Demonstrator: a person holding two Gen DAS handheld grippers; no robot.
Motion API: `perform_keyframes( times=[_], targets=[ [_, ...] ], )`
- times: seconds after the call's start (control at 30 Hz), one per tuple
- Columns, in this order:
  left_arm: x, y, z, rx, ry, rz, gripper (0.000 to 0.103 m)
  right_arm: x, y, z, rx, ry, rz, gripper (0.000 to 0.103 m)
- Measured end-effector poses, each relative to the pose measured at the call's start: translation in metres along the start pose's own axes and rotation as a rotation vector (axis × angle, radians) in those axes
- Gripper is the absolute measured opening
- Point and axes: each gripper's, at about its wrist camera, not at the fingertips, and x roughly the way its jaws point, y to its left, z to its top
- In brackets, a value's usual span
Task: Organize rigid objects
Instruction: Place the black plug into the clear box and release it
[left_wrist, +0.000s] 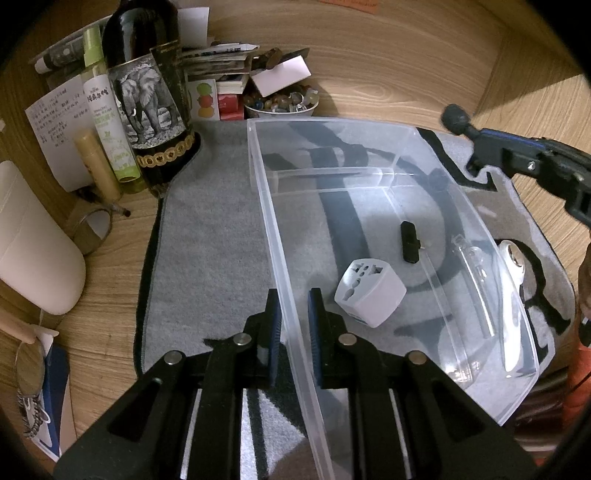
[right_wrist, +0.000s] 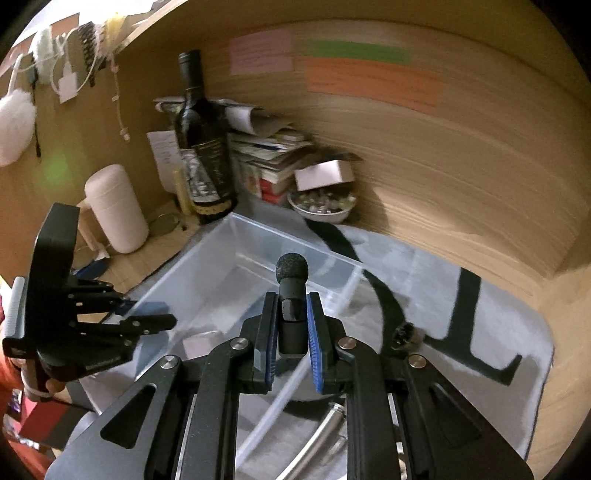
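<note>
A clear plastic bin (left_wrist: 295, 229) with dividers lies on a grey mat (left_wrist: 214, 236). Inside it are a white travel adapter (left_wrist: 369, 291) and a small black clip-like piece (left_wrist: 409, 242). My left gripper (left_wrist: 294, 317) is shut on the bin's left wall, one finger on each side. My right gripper (right_wrist: 291, 332) is shut on a small black microphone (right_wrist: 291, 280) with a foam tip, held above the bin (right_wrist: 236, 266). The microphone also shows in the left wrist view (left_wrist: 456, 118). A silver metal object (left_wrist: 513, 258) lies beside the bin's right wall.
A wine bottle with an elephant label (left_wrist: 147, 92), a green spray bottle (left_wrist: 107, 110), a white cylinder (left_wrist: 33, 243), a bowl of small stones (left_wrist: 280, 101) and stacked papers crowd the back left corner. A wooden wall (right_wrist: 443, 166) rises behind.
</note>
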Motion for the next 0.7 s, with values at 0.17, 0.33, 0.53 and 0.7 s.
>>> perform_keyframes(
  times=[0.17, 0.33, 0.53, 0.7],
  targets=[
    [-0.002, -0.001, -0.001, 0.003, -0.007, 0.003, 0.014, 0.02, 0.018, 0.003, -0.038, 0.038, 0.017, 0.014],
    [-0.002, -0.002, -0.002, 0.009, -0.011, 0.005, 0.014, 0.049, 0.022, 0.002, -0.042, 0.111, 0.034, 0.014],
    [-0.003, -0.003, -0.003, 0.013, -0.014, 0.009, 0.014, 0.068, 0.021, -0.004, -0.028, 0.176, 0.034, 0.014],
    [-0.003, -0.003, -0.003, 0.013, -0.014, 0.009, 0.014, 0.071, 0.02, -0.007, -0.026, 0.199, 0.025, 0.014]
  ],
)
